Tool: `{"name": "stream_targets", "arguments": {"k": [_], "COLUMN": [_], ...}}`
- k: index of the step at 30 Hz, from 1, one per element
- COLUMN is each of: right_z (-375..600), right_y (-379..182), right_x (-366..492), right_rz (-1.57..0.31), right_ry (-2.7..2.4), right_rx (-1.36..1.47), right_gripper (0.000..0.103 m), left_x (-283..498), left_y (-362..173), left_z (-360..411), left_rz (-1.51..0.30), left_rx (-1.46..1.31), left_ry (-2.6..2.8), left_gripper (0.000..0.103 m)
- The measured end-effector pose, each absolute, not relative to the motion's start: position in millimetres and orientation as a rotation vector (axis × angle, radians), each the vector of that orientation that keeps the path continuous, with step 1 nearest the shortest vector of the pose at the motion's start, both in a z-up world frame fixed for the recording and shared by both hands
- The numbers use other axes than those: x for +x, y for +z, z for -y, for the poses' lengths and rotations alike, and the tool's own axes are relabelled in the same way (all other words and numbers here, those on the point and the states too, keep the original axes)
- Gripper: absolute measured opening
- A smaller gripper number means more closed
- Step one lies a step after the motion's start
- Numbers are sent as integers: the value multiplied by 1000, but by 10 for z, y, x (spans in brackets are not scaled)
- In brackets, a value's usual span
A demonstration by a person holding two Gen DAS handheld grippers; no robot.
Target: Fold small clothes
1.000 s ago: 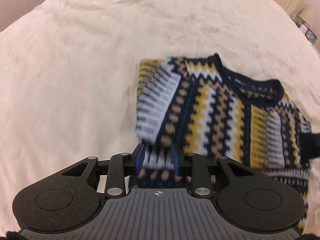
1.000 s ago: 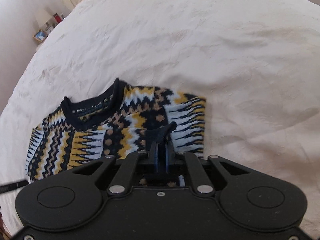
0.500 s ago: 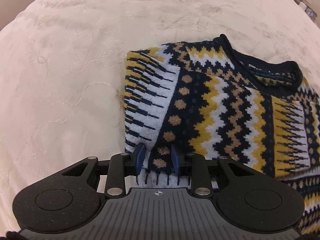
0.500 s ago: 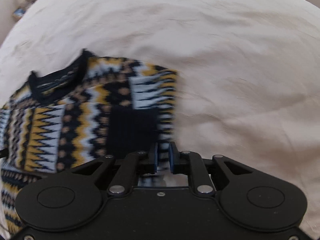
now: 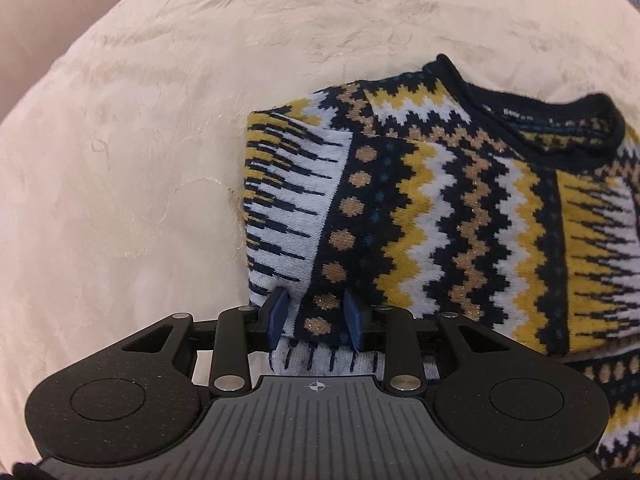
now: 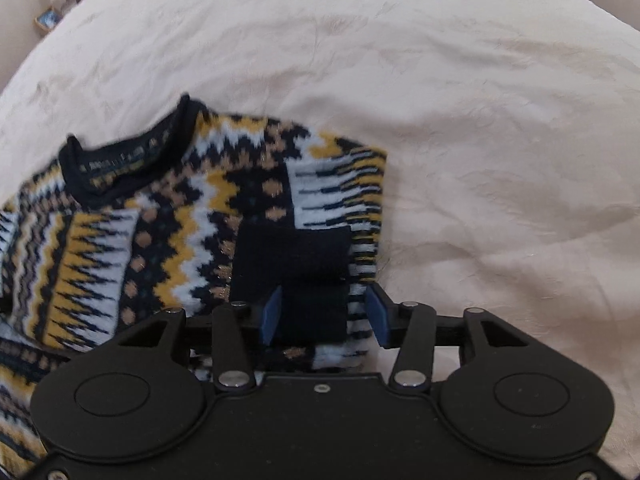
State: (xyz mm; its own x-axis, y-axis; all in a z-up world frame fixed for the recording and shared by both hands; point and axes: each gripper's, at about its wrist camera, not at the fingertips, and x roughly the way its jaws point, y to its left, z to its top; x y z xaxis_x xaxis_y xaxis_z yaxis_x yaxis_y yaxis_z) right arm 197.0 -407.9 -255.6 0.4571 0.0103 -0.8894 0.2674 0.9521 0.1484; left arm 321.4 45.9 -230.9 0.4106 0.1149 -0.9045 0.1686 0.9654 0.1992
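Cream bed (image 5: 160, 160): sweater (image 5: 440, 220) lies flat. Left gripper (image 5: 316, 316) jaws clamp folded sleeve edge. Right gripper (image 6: 324, 316) jaws just opened, dark cuff (image 6: 292, 256) between, unpressed. Neck label illegible.

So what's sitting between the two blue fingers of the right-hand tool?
In the right wrist view, the sweater's dark navy cuff lies between them. The right gripper has just been opening, and its pads stand clear of the cuff.
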Motion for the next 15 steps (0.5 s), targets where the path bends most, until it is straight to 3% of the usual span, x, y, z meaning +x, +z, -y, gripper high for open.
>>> {"name": "stream_targets", "arguments": {"k": [8, 15], "right_z": [4143, 4064], "right_y": [-2472, -2251], "right_x": [1924, 1609], "right_rz": [-1070, -1005], "right_ry": [-165, -98], "right_rx": [306, 298], "right_gripper": [60, 61], "left_x": [3211, 2803], "left_y": [-2248, -2046], "left_z": [-339, -460], "left_rz": [-1176, -1179], "left_rx": [379, 284], "left_ry": [-39, -72], "left_gripper": [31, 31]}}
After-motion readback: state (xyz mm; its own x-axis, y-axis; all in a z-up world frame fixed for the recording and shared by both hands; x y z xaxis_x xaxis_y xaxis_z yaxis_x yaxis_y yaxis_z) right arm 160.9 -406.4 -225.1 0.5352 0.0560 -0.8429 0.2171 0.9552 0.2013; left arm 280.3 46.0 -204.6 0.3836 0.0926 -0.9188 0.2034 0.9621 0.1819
